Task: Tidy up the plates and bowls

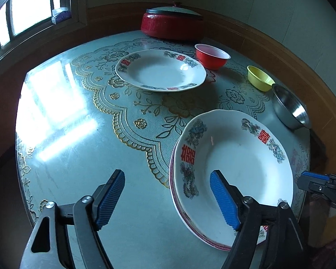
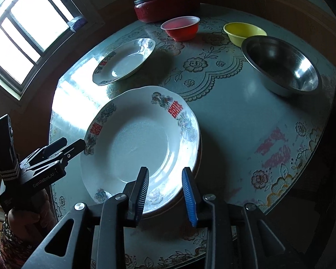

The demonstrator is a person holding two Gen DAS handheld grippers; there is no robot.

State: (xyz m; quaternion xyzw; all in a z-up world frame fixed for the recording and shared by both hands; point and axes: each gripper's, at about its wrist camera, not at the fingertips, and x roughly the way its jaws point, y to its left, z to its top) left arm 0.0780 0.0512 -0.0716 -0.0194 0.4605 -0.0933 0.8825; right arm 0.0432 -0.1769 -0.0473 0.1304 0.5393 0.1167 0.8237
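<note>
The stacked plates (image 1: 235,157) sit near the table (image 1: 78,157) edge; the lower plate shows only its rim. The left gripper (image 1: 168,198) hangs wide open, empty, one finger over the top plate. The right gripper (image 2: 165,196) is partly open, pads clear of the rim. Glass beside the stack lies bare.

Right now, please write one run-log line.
left gripper open | right gripper open | top plate stacked | far plate alone
</note>
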